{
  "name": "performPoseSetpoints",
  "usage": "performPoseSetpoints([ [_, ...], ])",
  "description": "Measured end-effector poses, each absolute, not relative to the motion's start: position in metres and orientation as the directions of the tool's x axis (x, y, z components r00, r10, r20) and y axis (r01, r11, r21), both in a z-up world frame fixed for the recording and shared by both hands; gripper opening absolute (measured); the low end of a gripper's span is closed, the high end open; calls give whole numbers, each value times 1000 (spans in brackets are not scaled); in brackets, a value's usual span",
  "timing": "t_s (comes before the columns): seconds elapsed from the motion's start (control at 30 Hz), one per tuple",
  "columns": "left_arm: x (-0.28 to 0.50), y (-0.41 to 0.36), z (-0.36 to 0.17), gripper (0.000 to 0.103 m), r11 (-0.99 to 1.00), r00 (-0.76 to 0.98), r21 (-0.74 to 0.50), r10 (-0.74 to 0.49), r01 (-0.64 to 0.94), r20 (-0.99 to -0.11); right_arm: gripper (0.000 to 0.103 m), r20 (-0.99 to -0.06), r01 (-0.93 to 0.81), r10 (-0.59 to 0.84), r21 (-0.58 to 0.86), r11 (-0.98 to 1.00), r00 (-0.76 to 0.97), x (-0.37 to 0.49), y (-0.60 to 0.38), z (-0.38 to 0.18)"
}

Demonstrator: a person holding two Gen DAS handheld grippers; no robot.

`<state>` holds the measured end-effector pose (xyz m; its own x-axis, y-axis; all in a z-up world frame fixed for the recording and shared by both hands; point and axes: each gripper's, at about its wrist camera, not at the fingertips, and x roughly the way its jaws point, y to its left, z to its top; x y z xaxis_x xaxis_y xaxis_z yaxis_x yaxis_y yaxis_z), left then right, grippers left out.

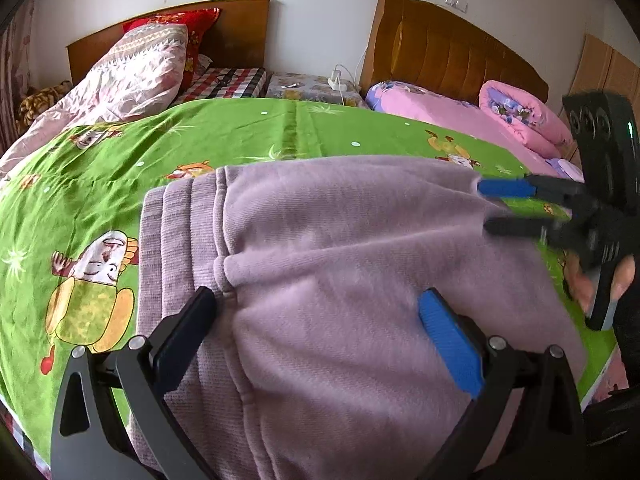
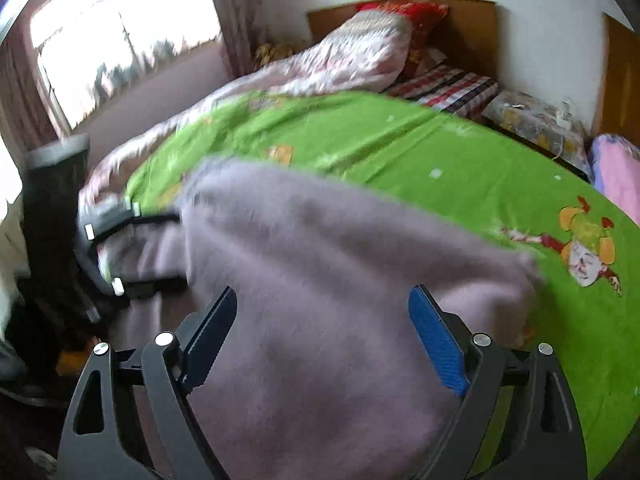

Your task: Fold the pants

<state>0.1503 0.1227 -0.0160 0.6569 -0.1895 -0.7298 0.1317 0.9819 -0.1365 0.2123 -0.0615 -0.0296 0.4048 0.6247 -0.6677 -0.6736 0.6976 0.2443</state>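
Note:
Lilac fleece pants (image 1: 340, 264) lie folded on the green cartoon bedsheet (image 1: 120, 160), with the ribbed waistband (image 1: 176, 216) at the left. My left gripper (image 1: 320, 304) is open just above the pants near the waistband. My right gripper (image 1: 486, 206) shows in the left wrist view at the pants' right edge, open, its fingers either side of the fabric edge. In the right wrist view the right gripper (image 2: 322, 308) is open over the blurred pants (image 2: 340, 280). The left gripper (image 2: 178, 248) shows there at the pants' left edge.
A pink patterned quilt (image 1: 132, 76) and red pillow (image 1: 192, 24) lie at the bed's head. A second bed with pink bedding (image 1: 460, 112) stands to the right, a small covered stand (image 1: 312, 86) between. A window (image 2: 112, 40) is at the left.

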Motion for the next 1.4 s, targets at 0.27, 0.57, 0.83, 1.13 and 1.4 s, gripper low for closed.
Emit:
performPoseSetpoints([
  [0.27,151,123,-16,101,982,656,-136,-188,130,-731,86,-742,-612,532,210,763,408,266,-48,-63],
  [0.57,153,122,-17,101,983,658,-134,-183,125,-730,89,-745,-535,465,172,827,479,279,-61,-58],
  [0.83,151,120,-18,101,985,664,-127,-174,119,-727,88,-676,-394,449,247,885,585,260,-96,-40],
  [1.13,149,117,-19,101,988,677,-101,-155,119,-720,89,-686,-655,454,-44,754,569,107,-45,-27],
  [1.4,132,110,-15,101,997,704,-52,-82,63,-706,89,-720,-640,406,-68,765,563,49,-45,-38],
])
